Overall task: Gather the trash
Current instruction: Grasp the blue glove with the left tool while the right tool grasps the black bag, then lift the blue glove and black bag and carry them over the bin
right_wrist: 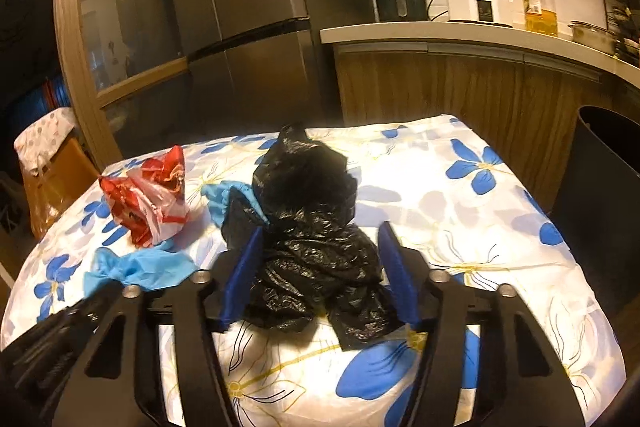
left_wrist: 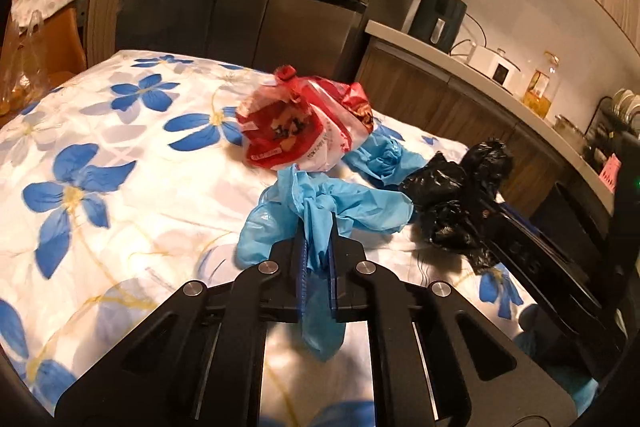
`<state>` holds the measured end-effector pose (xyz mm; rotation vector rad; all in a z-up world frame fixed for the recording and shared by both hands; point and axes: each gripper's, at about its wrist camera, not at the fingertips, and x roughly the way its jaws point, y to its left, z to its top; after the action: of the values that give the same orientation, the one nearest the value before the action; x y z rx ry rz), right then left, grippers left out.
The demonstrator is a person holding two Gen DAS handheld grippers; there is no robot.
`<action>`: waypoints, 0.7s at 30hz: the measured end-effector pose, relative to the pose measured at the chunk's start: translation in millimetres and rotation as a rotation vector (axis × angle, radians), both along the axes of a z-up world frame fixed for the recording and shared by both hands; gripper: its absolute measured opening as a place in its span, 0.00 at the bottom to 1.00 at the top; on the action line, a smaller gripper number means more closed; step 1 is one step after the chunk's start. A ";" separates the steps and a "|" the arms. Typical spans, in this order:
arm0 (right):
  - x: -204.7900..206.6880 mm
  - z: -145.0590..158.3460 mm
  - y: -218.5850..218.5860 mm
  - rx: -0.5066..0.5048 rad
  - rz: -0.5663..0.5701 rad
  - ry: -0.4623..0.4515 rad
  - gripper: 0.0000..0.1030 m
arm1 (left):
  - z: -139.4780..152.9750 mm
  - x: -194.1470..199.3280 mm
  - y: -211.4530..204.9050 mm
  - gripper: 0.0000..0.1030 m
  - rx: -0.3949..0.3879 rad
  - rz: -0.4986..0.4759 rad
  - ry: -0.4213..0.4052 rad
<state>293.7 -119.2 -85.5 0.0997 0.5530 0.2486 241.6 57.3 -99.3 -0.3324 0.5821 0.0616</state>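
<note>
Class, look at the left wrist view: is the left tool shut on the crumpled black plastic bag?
No, the left tool pinches the light blue disposable glove.

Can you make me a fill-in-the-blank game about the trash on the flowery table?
1. The left gripper is shut on a crumpled ____ glove.
2. The black plastic bag sits between the fingers of the ____ gripper.
3. The tablecloth has big ____ flowers.

Missing words: blue; right; blue

tablecloth (right_wrist: 460, 195): white, blue flowers, yellow lines | glove (left_wrist: 344, 203): light blue | crumpled bag (right_wrist: 312, 219): glossy black | wrapper (left_wrist: 288, 123): red and white | bin (right_wrist: 604, 195): black
</note>
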 end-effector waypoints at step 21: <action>-74.0 32.9 -27.4 0.050 0.044 -0.072 0.05 | 36.2 -54.4 0.2 0.06 0.019 0.015 -0.079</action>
<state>219.6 -146.6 -52.6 0.1264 0.4781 0.3080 187.2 57.5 -63.0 -0.3190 0.5002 0.0681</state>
